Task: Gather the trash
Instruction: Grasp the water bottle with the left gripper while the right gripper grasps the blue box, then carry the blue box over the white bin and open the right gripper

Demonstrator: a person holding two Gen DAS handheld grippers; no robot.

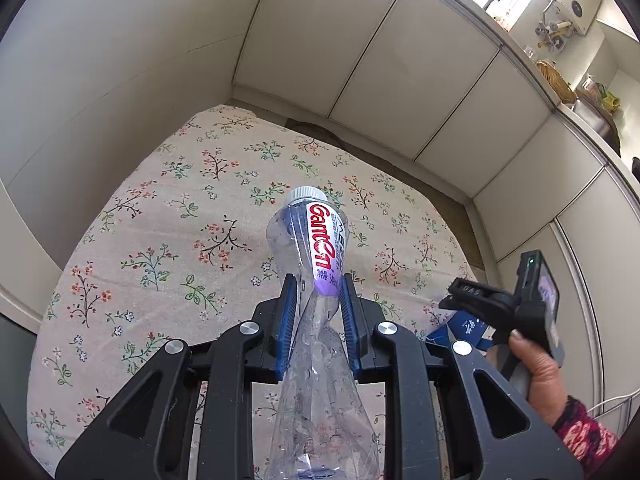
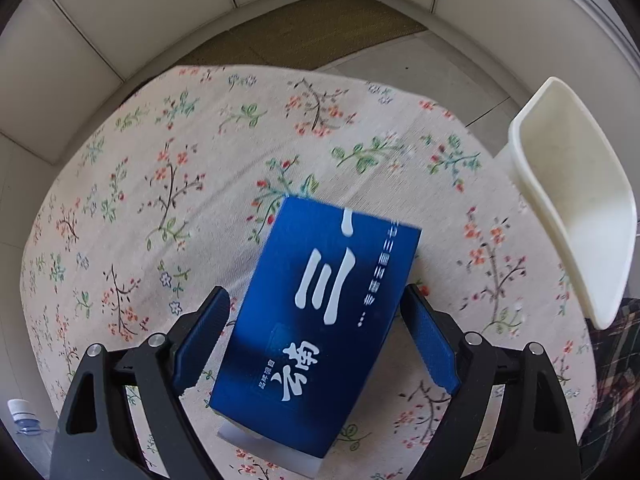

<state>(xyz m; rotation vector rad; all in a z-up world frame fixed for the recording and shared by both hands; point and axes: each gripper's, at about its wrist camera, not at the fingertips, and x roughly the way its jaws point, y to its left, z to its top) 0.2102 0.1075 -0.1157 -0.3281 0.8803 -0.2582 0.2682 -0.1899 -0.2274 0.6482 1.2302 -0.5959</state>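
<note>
My left gripper (image 1: 316, 292) is shut on a crushed clear plastic bottle (image 1: 316, 240) with a red and white label and a white cap, held above the floral tablecloth (image 1: 160, 208). The bottle's cap also shows at the lower left edge of the right wrist view (image 2: 18, 406). A blue box (image 2: 320, 312) with white characters lies on the tablecloth (image 2: 160, 152) between the fingers of my right gripper (image 2: 316, 308), which stand wide apart around it without gripping. The right gripper (image 1: 468, 300) with the blue box (image 1: 464, 326) under it also shows in the left wrist view.
A white plastic chair (image 2: 576, 200) stands at the table's right side. White cabinets (image 1: 400, 72) run along the wall behind the table, with kitchen items on the counter (image 1: 560, 80) above. A brown mat (image 2: 312, 32) lies on the floor beyond the table.
</note>
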